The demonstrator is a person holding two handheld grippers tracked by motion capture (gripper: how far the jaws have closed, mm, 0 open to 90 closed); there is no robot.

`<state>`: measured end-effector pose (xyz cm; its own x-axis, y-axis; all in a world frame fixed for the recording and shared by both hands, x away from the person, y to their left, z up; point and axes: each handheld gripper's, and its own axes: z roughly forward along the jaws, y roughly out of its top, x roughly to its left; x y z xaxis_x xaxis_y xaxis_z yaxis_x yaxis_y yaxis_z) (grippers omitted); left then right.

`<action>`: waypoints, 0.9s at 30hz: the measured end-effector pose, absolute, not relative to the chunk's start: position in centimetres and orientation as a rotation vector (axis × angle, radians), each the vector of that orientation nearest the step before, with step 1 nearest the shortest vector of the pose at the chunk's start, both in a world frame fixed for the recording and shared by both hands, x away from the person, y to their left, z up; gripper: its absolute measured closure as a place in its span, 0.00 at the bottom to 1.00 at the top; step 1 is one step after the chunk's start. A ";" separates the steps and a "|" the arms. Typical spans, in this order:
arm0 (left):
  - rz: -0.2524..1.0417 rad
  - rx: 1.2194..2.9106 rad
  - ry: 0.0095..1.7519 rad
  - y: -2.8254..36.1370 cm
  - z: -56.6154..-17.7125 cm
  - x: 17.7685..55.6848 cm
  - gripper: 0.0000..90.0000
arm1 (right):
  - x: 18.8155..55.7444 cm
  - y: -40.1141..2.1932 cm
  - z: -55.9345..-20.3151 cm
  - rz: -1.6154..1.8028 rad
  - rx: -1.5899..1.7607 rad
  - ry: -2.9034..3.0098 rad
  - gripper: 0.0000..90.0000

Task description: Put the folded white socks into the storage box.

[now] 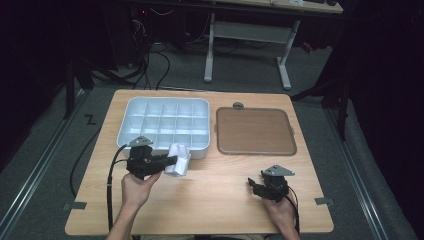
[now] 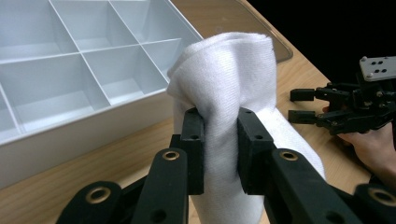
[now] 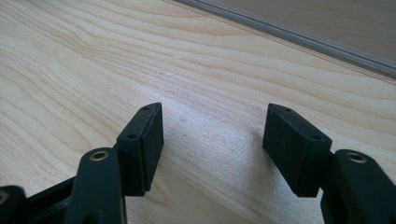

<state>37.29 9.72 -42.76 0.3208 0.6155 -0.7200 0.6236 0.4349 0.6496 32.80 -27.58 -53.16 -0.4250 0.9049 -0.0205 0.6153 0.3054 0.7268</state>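
1. My left gripper (image 2: pixel 220 140) was clamped on a bundled white cloth (image 2: pixel 229 84); in the left gripper view both black pads pressed into the fabric from either side, and the cloth bulged out above them.
2. In the high view the left gripper (image 1: pixel 172 161) pointed to the right, and the white cloth (image 1: pixel 180 159) sat at its tip, just in front of the near wall of the white divided tray (image 1: pixel 131 107).
3. Whether the cloth touched the table (image 1: pixel 215 200) or hung just above it, I could not tell from either view.
4. The tray's compartments (image 2: pixel 56 93) nearest the cloth looked bare in the left gripper view, and the cloth was outside the tray, on its near side.
5. My right gripper (image 3: pixel 212 135) had its jaws spread wide with nothing between them, only bare wood grain under the pads.
6. In the high view the right gripper (image 1: pixel 255 185) rested low over the table near its front right part, well apart from the cloth.
7. A brown lid (image 1: pixel 255 131) with rounded corners lay flat to the right of the tray, just beside it, and its edge (image 3: pixel 299 28) crossed the top of the right gripper view.
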 end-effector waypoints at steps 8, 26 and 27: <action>0.022 1.227 1.348 10.2 -42.3 38.5 0.84 | 32.8 -27.6 -53.2 0.910 1.352 2.150 0.43; 0.037 1.185 1.361 11.2 -40.5 42.0 0.84 | 32.8 -27.6 -53.2 0.909 1.352 2.149 0.43; 0.036 1.183 1.362 11.3 -40.4 42.3 0.84 | 32.8 -27.6 -53.2 0.909 1.351 2.149 0.43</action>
